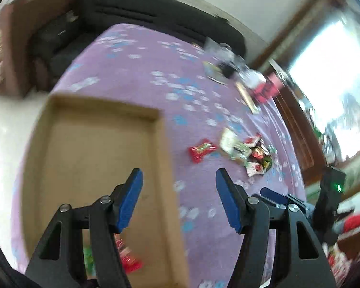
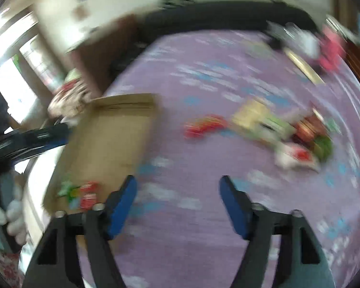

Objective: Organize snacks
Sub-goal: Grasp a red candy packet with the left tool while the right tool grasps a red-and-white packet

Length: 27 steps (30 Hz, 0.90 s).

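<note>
A shallow cardboard box (image 1: 96,158) lies on a purple cloth-covered table (image 1: 136,72). Red and green snack packets (image 1: 129,259) lie in its near end; they also show in the right wrist view (image 2: 84,194). A red packet (image 1: 201,150) lies alone on the cloth, right of the box, beside a pile of mixed packets (image 1: 249,151). My left gripper (image 1: 179,175) is open and empty over the box's right wall. My right gripper (image 2: 177,182) is open and empty above the cloth, right of the box (image 2: 112,134), near the red packet (image 2: 204,124) and pile (image 2: 288,134). Both views are blurred.
A black sofa (image 1: 156,12) runs along the table's far side. Books, a pink item (image 1: 266,88) and clutter sit at the far right corner. The right gripper's body (image 1: 331,192) shows at the left view's right edge. A window (image 1: 336,84) is on the right.
</note>
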{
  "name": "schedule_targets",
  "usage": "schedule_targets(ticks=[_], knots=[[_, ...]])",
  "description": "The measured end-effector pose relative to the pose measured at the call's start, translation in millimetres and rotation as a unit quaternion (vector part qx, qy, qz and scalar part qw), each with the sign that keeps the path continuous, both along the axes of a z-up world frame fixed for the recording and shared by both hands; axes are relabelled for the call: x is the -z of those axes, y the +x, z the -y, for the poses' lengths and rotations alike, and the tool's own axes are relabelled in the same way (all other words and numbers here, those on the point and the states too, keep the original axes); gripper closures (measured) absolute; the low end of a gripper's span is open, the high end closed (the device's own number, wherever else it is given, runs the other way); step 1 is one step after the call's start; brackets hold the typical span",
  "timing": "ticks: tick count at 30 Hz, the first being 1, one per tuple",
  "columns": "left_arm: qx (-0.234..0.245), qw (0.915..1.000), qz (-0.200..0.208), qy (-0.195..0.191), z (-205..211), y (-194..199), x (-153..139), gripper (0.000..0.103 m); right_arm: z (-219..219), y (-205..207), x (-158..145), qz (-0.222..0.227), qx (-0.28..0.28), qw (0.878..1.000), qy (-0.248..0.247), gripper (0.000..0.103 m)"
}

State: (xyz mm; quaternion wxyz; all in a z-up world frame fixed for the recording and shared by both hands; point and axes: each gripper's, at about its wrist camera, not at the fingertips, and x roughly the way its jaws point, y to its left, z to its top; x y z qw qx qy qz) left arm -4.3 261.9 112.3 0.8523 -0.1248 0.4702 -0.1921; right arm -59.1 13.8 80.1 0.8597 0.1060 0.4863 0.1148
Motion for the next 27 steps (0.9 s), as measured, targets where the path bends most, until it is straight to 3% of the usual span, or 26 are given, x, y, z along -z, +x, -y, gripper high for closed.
schedule_targets(ticks=[4, 6, 9, 13, 14, 16, 18, 19, 27], knots=[[0.059, 0.9971, 0.0, 0.048, 66.7, 37.6, 12.4, 0.039, 73.5, 11.3, 22.1, -0.03, 0.066, 0.997, 0.033, 0.048], [0.076, 0.9926, 0.002, 0.095, 96.2, 57.5, 27.3, 0.039, 92.7, 13.9, 26.6, -0.041, 0.079, 0.994, 0.059, 0.048], [0.093, 0.9846, -0.011, 0.148, 125.0, 81.8, 55.4, 0.039, 112.7, 20.8, 23.8, -0.037, 0.076, 0.994, 0.066, 0.048], [0.112, 0.9762, -0.035, 0.182, 145.1, 96.3, 80.7, 0.039, 125.3, 26.3, 24.2, -0.028, 0.058, 0.996, 0.059, 0.048], [0.118, 0.9755, -0.048, 0.179, 147.5, 97.8, 86.2, 0.039, 127.6, 27.7, 25.2, -0.028, 0.054, 0.996, 0.058, 0.048], [0.119, 0.9746, -0.058, 0.181, 149.7, 96.1, 91.8, 0.051, 131.1, 31.0, 27.2, -0.029, 0.041, 0.997, 0.063, 0.048], [0.117, 0.9725, -0.054, 0.194, 149.2, 92.5, 90.7, 0.08, 128.2, 35.4, 27.0, -0.023, 0.019, 0.998, 0.058, 0.048], [0.117, 0.9742, -0.063, 0.182, 146.8, 91.6, 89.8, 0.083, 124.8, 39.0, 26.9, -0.019, 0.006, 0.998, 0.056, 0.048], [0.087, 0.9817, -0.08, 0.15, 131.0, 75.4, 88.8, 0.083, 83.3, 68.7, 24.8, 0.023, -0.109, 0.994, -0.01, 0.048]])
